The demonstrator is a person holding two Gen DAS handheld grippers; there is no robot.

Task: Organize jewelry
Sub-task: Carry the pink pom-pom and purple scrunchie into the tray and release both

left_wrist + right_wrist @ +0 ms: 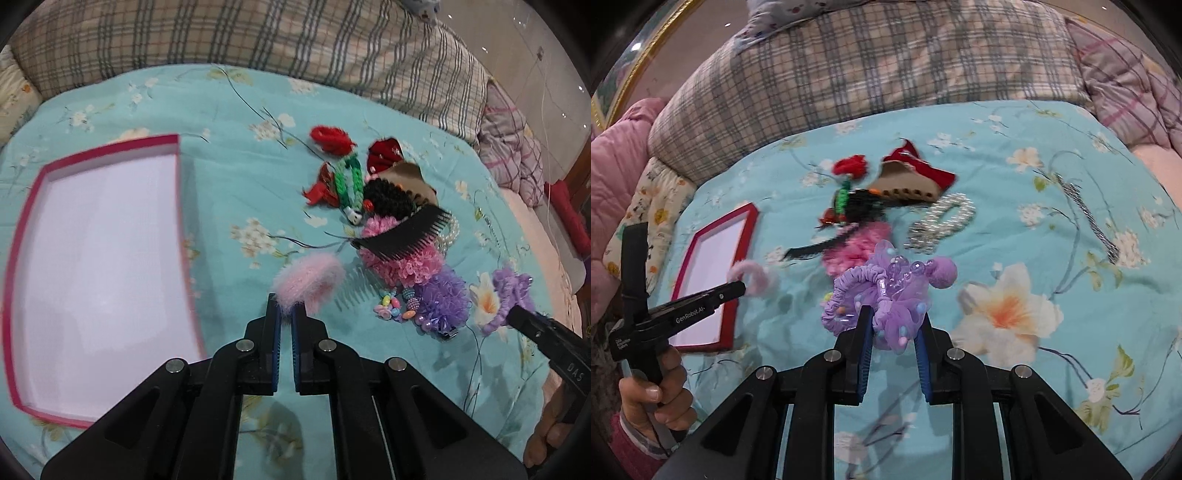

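My left gripper (287, 308) is shut on a fluffy pink hair tie (308, 282) and holds it above the bedspread, just right of the pink-rimmed white box (107, 254). The right wrist view shows that gripper (737, 286) with the pink tie (753, 277) beside the box (714, 273). My right gripper (894, 321) is shut on a purple scrunchie with beads (886, 295), also seen in the left wrist view (511, 295). A pile of hair accessories (388, 218) lies between: red, green, black, pink and purple pieces and a black comb (406, 236).
A teal floral bedspread (1034, 229) covers the bed. Plaid pillows (886, 66) line the far edge. A pearl band (945, 218) and a silver chain (1086, 218) lie right of the pile. A person's hand (661, 398) holds the left gripper's handle.
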